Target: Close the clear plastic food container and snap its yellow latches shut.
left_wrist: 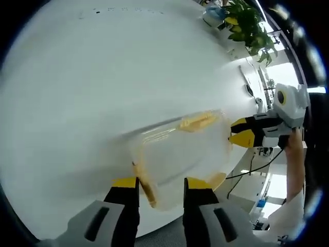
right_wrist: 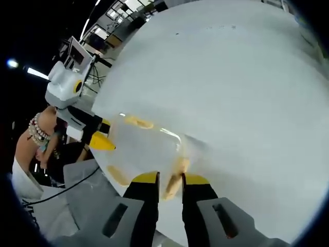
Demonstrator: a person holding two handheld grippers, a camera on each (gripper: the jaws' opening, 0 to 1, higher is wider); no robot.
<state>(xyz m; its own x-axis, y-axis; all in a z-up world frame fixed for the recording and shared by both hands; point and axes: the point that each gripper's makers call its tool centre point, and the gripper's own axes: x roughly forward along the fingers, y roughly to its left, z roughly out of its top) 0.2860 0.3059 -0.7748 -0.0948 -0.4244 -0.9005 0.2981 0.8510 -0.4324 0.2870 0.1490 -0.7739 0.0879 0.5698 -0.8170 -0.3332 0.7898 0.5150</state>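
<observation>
The clear plastic food container (left_wrist: pixel 177 154) sits on a white table (left_wrist: pixel 77 77), close to the table's near edge, lid down over the body as far as the blurred frames allow one to judge. Yellow latches (left_wrist: pixel 197 121) show on several sides of it.

In the left gripper view, the left gripper (left_wrist: pixel 161 181) stands at one short end of the container, jaws parted, one to either side of the corner where a yellow latch (left_wrist: pixel 145 186) hangs. Nothing is clamped between them. The placement suggests the jaws are set to brace that end or to press the latch against the rim.

In the right gripper view, the right gripper (right_wrist: pixel 170 178) meets the opposite end, its jaws drawn close together about a yellow latch (right_wrist: pixel 177 180) there. Whether they actually pinch the latch or merely flank it cannot be told (motion blur softens the contact). The same gripper appears in the left gripper view, yellow tips touching the container's far end.

Judgement: the two grippers oppose each other across the container so that pressure at one end does not slide it over the smooth table. No latch can be confirmed as snapped; the task appears to be at the latching stage.

A potted plant (left_wrist: pixel 247 23) stands well apart at the table's far side.
</observation>
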